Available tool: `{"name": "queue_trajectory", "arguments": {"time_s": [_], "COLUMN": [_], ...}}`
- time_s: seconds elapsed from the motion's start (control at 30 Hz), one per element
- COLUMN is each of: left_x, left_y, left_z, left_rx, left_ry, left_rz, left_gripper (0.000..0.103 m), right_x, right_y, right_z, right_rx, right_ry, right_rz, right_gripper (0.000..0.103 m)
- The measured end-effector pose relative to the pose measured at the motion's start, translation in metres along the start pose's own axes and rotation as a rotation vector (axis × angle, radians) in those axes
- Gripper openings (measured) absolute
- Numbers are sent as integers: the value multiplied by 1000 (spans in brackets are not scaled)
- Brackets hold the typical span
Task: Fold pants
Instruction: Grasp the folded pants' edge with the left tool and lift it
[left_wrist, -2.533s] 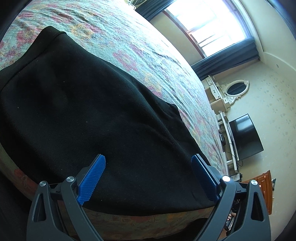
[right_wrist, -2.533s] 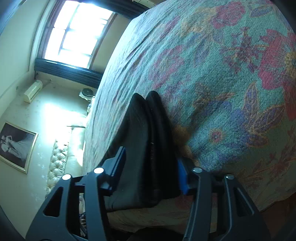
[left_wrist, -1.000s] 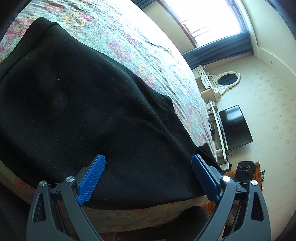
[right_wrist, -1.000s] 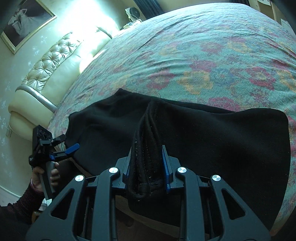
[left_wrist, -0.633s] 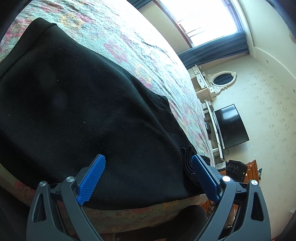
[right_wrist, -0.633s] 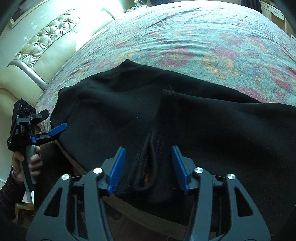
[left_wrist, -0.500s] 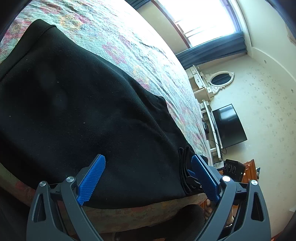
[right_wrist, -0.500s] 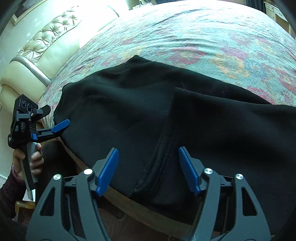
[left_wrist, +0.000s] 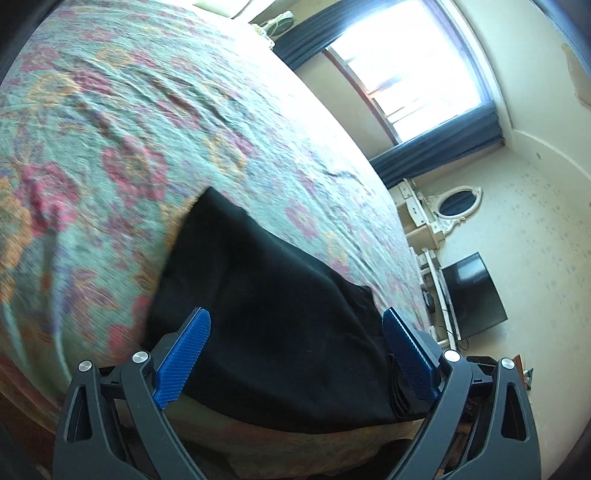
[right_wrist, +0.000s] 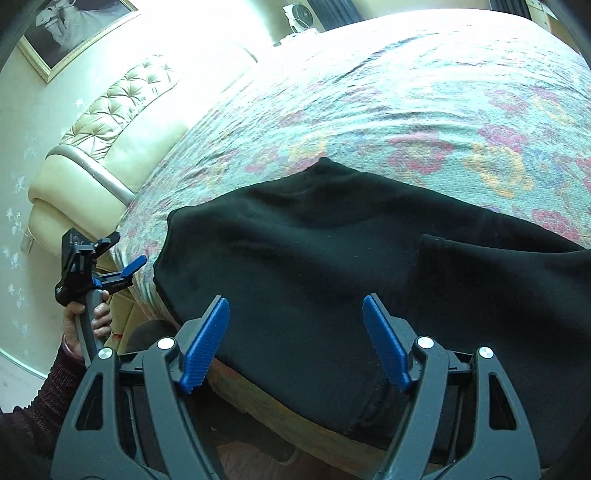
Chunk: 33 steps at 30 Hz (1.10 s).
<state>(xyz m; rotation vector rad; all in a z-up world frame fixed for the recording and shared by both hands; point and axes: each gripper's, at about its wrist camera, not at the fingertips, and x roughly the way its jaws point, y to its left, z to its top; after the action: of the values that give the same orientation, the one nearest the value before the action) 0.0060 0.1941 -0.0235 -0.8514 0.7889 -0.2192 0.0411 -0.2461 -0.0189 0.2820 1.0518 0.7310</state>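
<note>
Right gripper (right_wrist: 295, 343) has let go of the pants' bunched edge it pinched a second ago; the left gripper (left_wrist: 295, 354) has swung so less of the garment fills its view.

The black pants (right_wrist: 369, 266) lie doubled over on the floral bedspread (right_wrist: 388, 110), along the bed's near edge, their lower hem hanging slightly over it. Both grippers hover at that edge with blue pads (right_wrist: 207, 343) spread wide, holding nothing; cloth shows between the fingers of each. In the right wrist view the left gripper (right_wrist: 110, 266) sits off the pants' left corner, gripped by the person's hand (right_wrist: 88, 321), near the tufted headboard (right_wrist: 110, 122). A window (left_wrist: 413, 62) lies beyond the bed's far side.
</note>
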Motion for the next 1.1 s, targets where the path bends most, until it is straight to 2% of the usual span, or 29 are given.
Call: {"name": "queue_trajectory", "arguments": {"time_s": [0.13, 0.23, 0.3, 0.5, 0.57, 0.63, 0.7, 0.77, 0.8, 0.83, 0.87, 0.9, 0.97, 1.1], "left_x": [16, 28, 33, 49, 52, 54, 58, 61, 62, 64, 67, 71, 72, 63], "left_y": [38, 53, 53, 31, 32, 40, 47, 41, 37, 32, 29, 31, 35, 14], "left_z": [15, 21, 25, 14, 13, 16, 19, 19, 18, 17, 16, 12, 9, 12], "left_rx": [-53, -57, -38, 58, 10, -66, -106, -92, -76, -49, -21, -21, -62, -12], "left_ry": [74, 118, 135, 272, 288, 276, 282, 306, 313, 322, 339, 358, 352, 322], "left_rz": [47, 47, 29, -56, -123, -158, -160, -124, -102, -61, -12, -1, -16, 7], "left_gripper": [93, 93, 93, 93, 93, 93, 93, 93, 89, 66, 48, 25, 24, 20], "right_x": [10, 16, 19, 27, 30, 32, 34, 32, 30, 29, 28, 27, 24, 11], "right_y": [12, 19, 23, 26, 28, 30, 30, 27, 27, 25, 25, 26, 23, 16], "right_z": [-4, -13, -22, -47, -54, -59, -60, -61, -61, -61, -62, -63, -66, -67], "right_rx": [35, 54, 67, 126, 144, 142, 154, 179, 190, 195, 194, 189, 191, 206], "right_ry": [-4, 10, 27, 65, 78, 80, 72, 61, 53, 46, 42, 38, 29, -3], "right_rz": [69, 105, 121, 180, 199, 195, 201, 214, 220, 225, 226, 225, 226, 226], "right_gripper": [75, 75, 75, 75, 75, 75, 75, 75, 75, 75, 75, 75, 75, 75]}}
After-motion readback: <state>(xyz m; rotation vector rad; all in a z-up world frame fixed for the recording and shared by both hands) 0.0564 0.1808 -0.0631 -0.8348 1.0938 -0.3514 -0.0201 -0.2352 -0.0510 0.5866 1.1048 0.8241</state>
